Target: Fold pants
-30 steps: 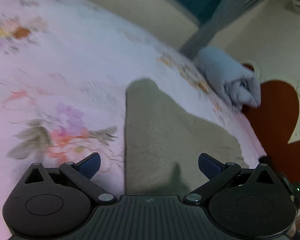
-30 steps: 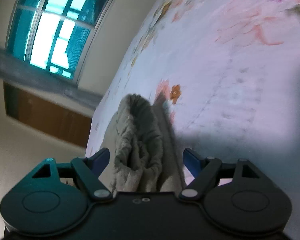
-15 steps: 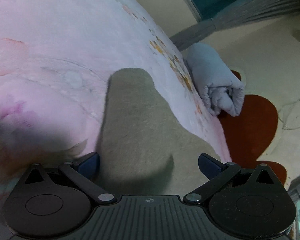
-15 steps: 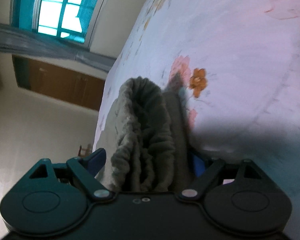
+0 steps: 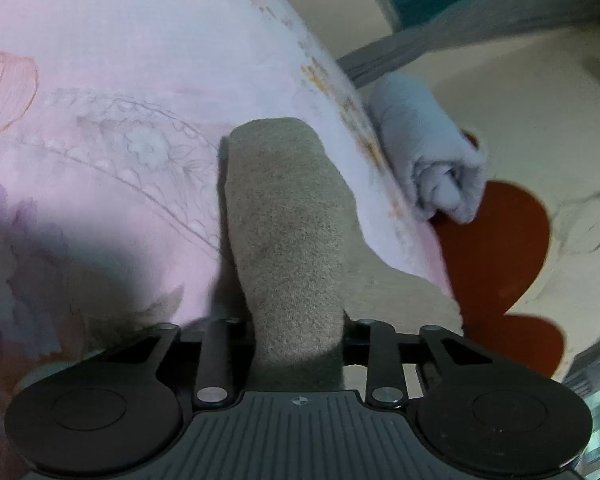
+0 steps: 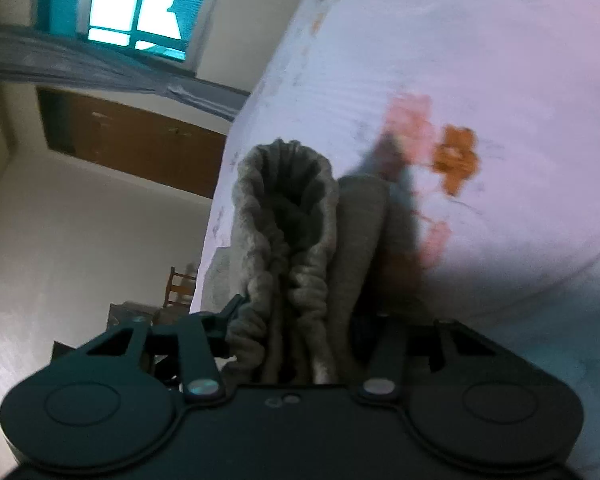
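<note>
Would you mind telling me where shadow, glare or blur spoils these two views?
Left wrist view: a dark shadow covers the bedsheet at lower left, the pants stay fairly sharp, and edges bend from the fisheye lens. Right wrist view: the window is blown out, the orange flower print is smeared, and the lower right lies in shade.

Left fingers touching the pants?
Touching. Left wrist view: the left gripper is closing, its fingers pressed against both sides of the pants fold between them.
</note>
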